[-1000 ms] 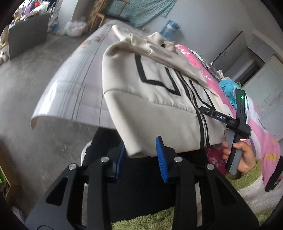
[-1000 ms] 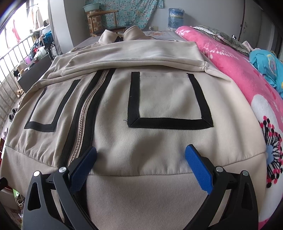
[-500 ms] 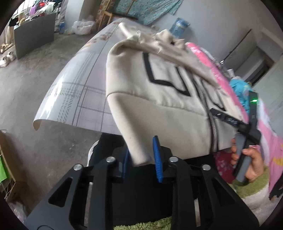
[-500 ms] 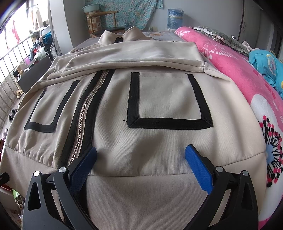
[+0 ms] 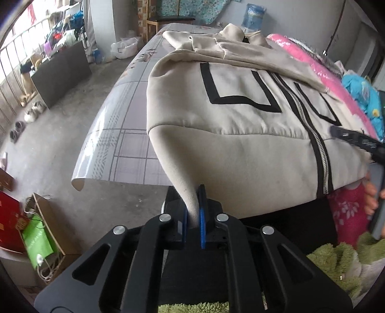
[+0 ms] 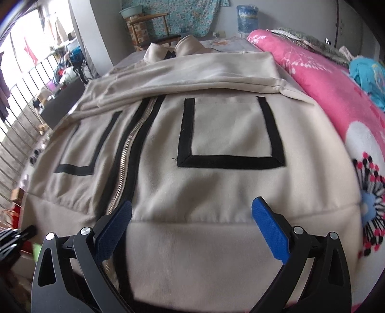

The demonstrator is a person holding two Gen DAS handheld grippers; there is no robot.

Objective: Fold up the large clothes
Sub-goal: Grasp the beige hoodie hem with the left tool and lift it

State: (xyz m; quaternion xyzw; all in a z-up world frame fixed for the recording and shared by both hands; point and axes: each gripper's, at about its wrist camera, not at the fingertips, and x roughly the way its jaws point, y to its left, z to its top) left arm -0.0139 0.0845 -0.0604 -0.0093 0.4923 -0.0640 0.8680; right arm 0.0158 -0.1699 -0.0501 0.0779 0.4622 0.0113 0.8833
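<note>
A beige zip jacket [image 5: 240,134] with black pocket outlines lies front up on the bed, both sleeves folded across its chest. It also fills the right wrist view [image 6: 216,168]. My left gripper [image 5: 193,211] is shut on the jacket's bottom left hem corner, which is pulled up into a peak. My right gripper [image 6: 191,226] is open, its blue pads over the hem band to the right of the zip [image 6: 120,183]. The right gripper's body shows at the right edge of the left wrist view [image 5: 356,140].
A grey checked bed sheet [image 5: 125,134] lies under the jacket, its edge hanging over a concrete floor on the left. A pink floral blanket [image 6: 341,103] and a blue garment [image 6: 368,79] lie along the right. A water bottle [image 6: 247,18] and a chair stand behind.
My left gripper has closed fully on the hem corner and swung round to face along the bed. My right gripper has shifted slightly over the hem and stays open.
</note>
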